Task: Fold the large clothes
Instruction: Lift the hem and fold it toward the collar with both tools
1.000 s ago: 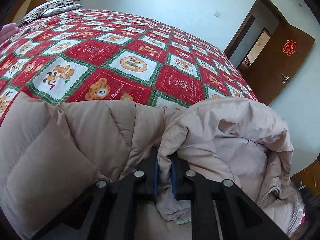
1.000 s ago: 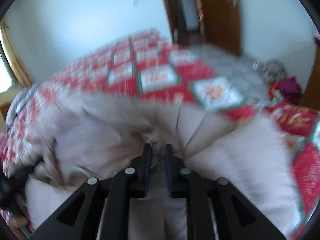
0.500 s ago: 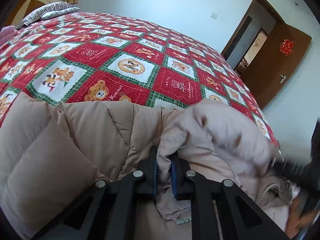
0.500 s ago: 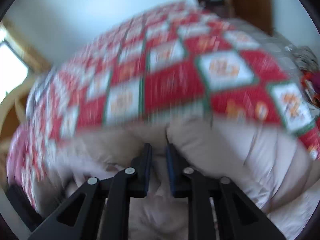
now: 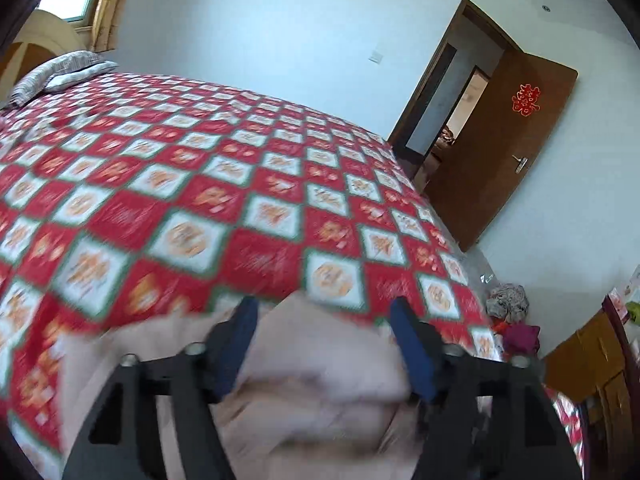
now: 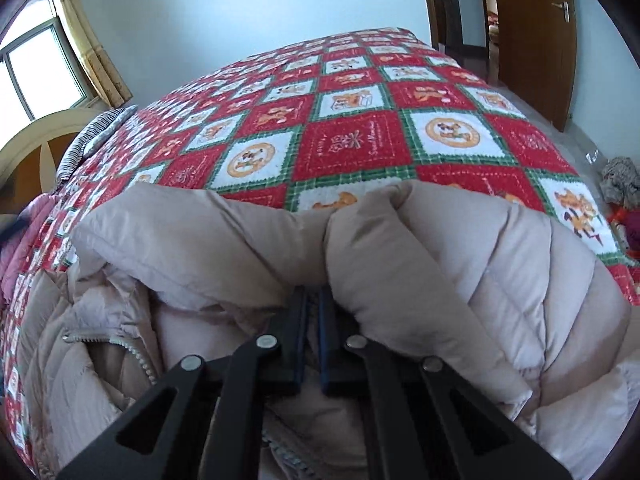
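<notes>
A beige puffer jacket (image 6: pixel 500 264) lies bunched on the near edge of a bed with a red, white and green quilt (image 6: pixel 352 140). Its zipper (image 6: pixel 136 354) shows at the lower left. My right gripper (image 6: pixel 313 294) is shut on the jacket, its fingertips buried under a puffy fold that creases toward them. In the blurred left wrist view, my left gripper (image 5: pixel 323 306) hangs above the jacket (image 5: pixel 320 380). Its jaws are opening wide, and the blue pads (image 5: pixel 412 348) touch no fabric.
A striped pillow (image 5: pixel 60 72) lies at the bed's far left. A pink garment (image 6: pixel 24 240) sits on the bed's left edge. An open brown door (image 5: pixel 500 152) stands at the right. A heap of clothes (image 5: pixel 508 300) is on the floor beside a wooden cabinet (image 5: pixel 580 360).
My left gripper let go of the jacket fold, opened wide and rose above it. My right gripper swung over the jacket, came to rest and closed on a fold.
</notes>
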Motion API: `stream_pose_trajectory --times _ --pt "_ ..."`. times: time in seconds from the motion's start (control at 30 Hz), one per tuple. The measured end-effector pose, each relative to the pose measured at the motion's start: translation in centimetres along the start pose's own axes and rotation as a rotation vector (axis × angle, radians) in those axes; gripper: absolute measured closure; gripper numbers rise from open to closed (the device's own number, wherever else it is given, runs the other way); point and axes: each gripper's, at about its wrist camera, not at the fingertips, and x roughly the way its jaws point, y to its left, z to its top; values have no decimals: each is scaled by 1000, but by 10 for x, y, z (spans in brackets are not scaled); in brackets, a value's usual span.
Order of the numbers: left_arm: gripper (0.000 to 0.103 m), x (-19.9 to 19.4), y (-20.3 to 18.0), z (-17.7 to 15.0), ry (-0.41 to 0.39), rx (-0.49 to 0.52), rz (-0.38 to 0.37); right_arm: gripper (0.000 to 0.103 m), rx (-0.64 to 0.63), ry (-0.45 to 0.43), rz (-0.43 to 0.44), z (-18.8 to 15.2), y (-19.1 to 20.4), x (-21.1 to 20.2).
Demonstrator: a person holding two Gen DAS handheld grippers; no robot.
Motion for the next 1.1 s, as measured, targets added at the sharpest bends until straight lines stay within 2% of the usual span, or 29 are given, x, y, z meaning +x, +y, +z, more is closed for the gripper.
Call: stream_pose_trajectory --times 0.1,0.17,0.23,0.33,0.4,0.5,0.6,0.67,0.73,0.8,1.0,1.1 --pt "32 50 -17 -7 97 107 56 99 13 -6 16 0 -3 1" --pt "32 81 -16 -35 175 164 166 99 17 -8 23 0 -4 2" --pt "32 84 -13 -62 138 216 210 99 16 -14 28 0 -4 1" --pt "32 76 -11 -75 90 226 245 99 9 -15 23 0 -1 0" --pt "31 82 -14 -78 97 249 272 98 -5 -21 0 0 3 -1" --pt "31 90 -13 -80 109 259 280 96 -22 -18 -41 2 10 -8" --pt "31 94 -9 -79 121 247 272 95 39 -84 -49 12 5 -32" --pt "31 94 -11 -81 122 250 275 92 71 -115 -114 23 -3 -38" --pt "31 95 -11 -81 123 255 280 90 51 -54 -174 28 -9 -22" --pt "31 94 -12 -81 119 257 278 92 26 14 -186 22 -13 2" --pt "31 97 -15 -81 122 275 299 92 -48 -9 -284 17 0 11" --pt "31 98 -15 -81 123 277 302 92 -40 -13 -275 17 -4 11"
